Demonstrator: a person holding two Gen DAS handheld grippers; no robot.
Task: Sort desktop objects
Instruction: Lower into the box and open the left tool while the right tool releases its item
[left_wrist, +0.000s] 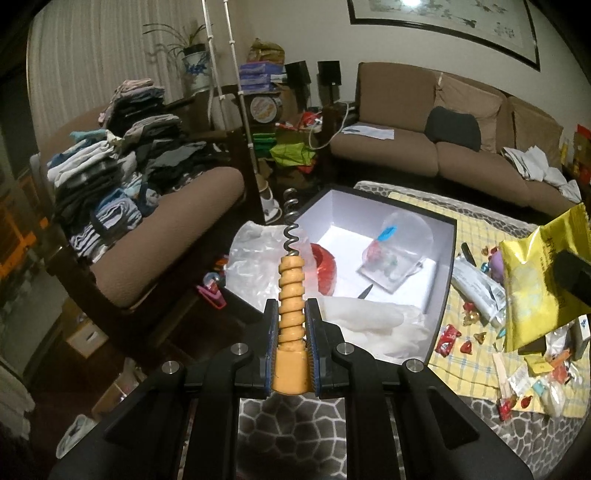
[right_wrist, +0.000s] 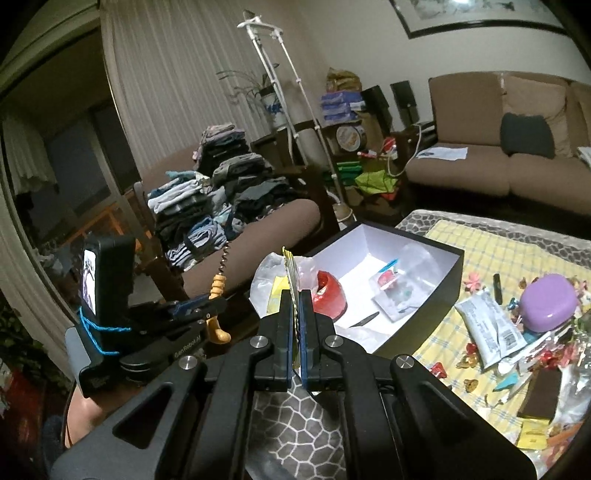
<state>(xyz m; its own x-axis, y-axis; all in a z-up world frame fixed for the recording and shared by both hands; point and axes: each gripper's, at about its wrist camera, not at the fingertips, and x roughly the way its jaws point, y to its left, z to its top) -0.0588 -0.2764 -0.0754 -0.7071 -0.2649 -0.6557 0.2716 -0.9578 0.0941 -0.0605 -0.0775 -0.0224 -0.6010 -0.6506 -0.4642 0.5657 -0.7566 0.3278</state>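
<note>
The left gripper (left_wrist: 291, 314) is clenched on a corkscrew (left_wrist: 291, 295). Its two blue pads press on the ribbed orange handle from both sides, and the metal spiral sticks out forward, well past the fingertips. In the right wrist view this same gripper (right_wrist: 207, 302) is seen from the side, to the left of the right jaws, with the orange handle (right_wrist: 218, 291) crossing through it and the spiral pointing up.

Ahead of the left jaws and a little to their right stands an open box (left_wrist: 441, 266), dark outside and white inside. In it lie a red round object (left_wrist: 325, 269), a clear plastic package (left_wrist: 395, 254) and a small dark pen-like thing (left_wrist: 365, 291). A crumpled plastic bag (left_wrist: 251, 254) lies just to the left of the box, ahead of the jaws.

The right gripper (right_wrist: 294, 314) is clenched on a yellow snack bag (right_wrist: 290, 273); in its own view only the thin edge of the bag stands up between the pads. In the left wrist view the bag (left_wrist: 535, 277) hangs far to the right of the left jaws.

To the right of the right jaws, on a yellow checked cloth (right_wrist: 461, 243), lie a white tube (right_wrist: 487, 321), a purple case (right_wrist: 550, 302) and many small candy wrappers (right_wrist: 469, 354).
</note>
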